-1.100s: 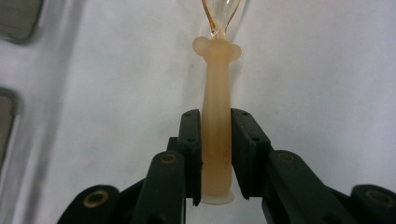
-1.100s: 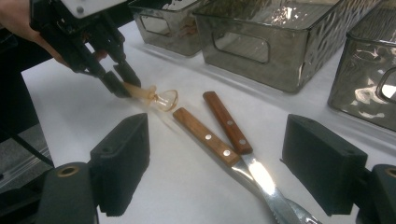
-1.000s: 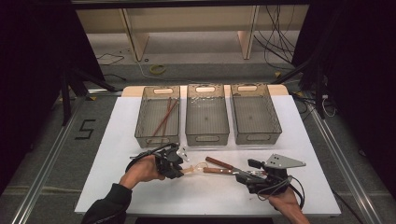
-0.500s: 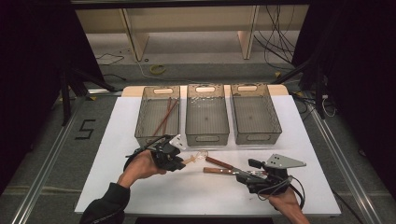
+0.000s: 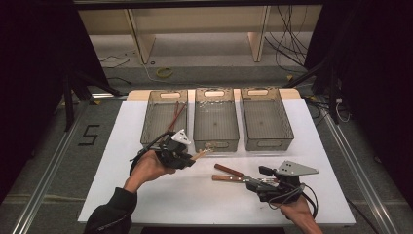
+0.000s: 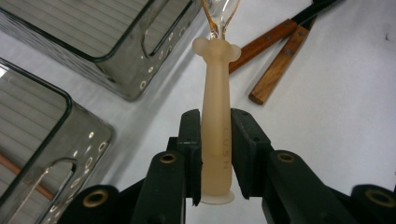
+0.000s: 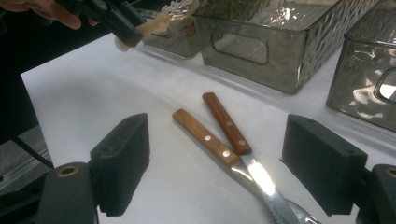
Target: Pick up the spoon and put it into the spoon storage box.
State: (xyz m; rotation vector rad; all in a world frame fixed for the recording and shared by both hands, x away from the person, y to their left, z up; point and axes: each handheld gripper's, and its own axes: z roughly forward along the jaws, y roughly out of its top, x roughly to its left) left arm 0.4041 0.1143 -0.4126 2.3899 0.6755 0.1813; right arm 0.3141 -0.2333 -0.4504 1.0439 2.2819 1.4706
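Your left hand-held gripper (image 6: pixel 215 154) pinches the whisk (image 6: pixel 216 116) by its handle, clear for binning; right hand-held gripper (image 7: pixel 215 163) spread over the knives (image 7: pixel 219 135).

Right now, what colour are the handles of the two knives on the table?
Reddish-brown wood with small metal rivets. The knife handles show best in the right gripper view.

I read this as a lab recording bay: white table (image 5: pixel 146 195) ringed by black curtains (image 5: pixel 34 73), loose cables (image 5: pixel 287 29) far right, floor rails (image 5: pixel 44 170) left.
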